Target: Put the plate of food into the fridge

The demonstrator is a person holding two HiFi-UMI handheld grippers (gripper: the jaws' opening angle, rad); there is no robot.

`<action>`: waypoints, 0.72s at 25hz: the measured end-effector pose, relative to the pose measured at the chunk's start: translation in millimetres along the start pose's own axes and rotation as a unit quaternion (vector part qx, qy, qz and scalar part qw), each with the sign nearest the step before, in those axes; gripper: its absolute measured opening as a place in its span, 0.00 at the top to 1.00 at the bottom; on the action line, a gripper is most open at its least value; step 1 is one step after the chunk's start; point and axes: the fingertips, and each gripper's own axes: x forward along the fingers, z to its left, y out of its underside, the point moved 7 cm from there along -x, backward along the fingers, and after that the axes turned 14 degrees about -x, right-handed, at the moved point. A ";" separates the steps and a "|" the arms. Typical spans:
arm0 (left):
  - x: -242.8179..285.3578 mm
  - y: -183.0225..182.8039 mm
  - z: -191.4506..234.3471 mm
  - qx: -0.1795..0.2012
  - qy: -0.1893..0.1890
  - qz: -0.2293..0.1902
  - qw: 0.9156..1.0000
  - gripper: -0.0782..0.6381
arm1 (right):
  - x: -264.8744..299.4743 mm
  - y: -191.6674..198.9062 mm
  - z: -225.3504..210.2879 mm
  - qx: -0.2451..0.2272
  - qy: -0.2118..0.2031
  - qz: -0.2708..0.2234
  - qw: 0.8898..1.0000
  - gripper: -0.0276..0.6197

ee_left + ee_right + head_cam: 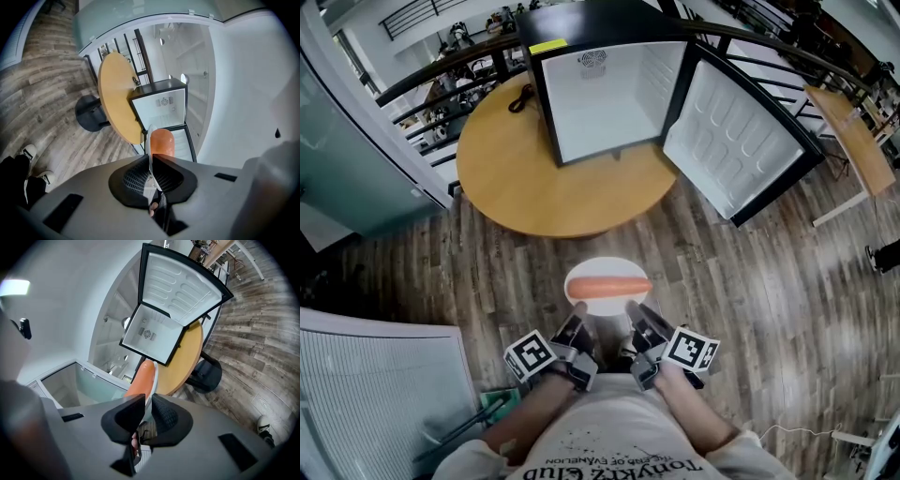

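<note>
I am pinching the near rim of a white oval plate with both tools: the left gripper is closing its black ribbed jaws on the rim's left part, and the right gripper is clamping the rim just beside it. A long orange sausage is lying across the plate, just beyond both sets of jaws. The plate is hanging over the grey-brown plank floor, touching nothing else.

Straight ahead of the grippers a round light-wood table is standing, its near edge lying between the plate and a small black fridge with a white inside that is sitting on top. The fridge's white-lined door is swinging wide, reaching out ahead of the right gripper and past the table's edge. A black coiled cable is lying on the table, ahead and left of the left gripper. A white slatted panel is standing close to the left of the left gripper.
</note>
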 end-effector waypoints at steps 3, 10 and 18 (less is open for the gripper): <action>-1.7 -6.3 0.4 0.000 -0.001 0.004 1.000 0.84 | 4.9 3.1 2.6 0.005 0.003 -0.002 1.000 0.87; -8.6 -26.9 -0.7 -0.006 0.003 0.020 1.000 0.84 | 18.6 13.5 14.2 0.017 0.017 -0.010 1.000 0.87; -24.1 -48.7 1.5 -0.003 0.014 0.040 0.999 0.84 | 30.5 32.6 33.7 0.015 0.025 -0.026 0.999 0.87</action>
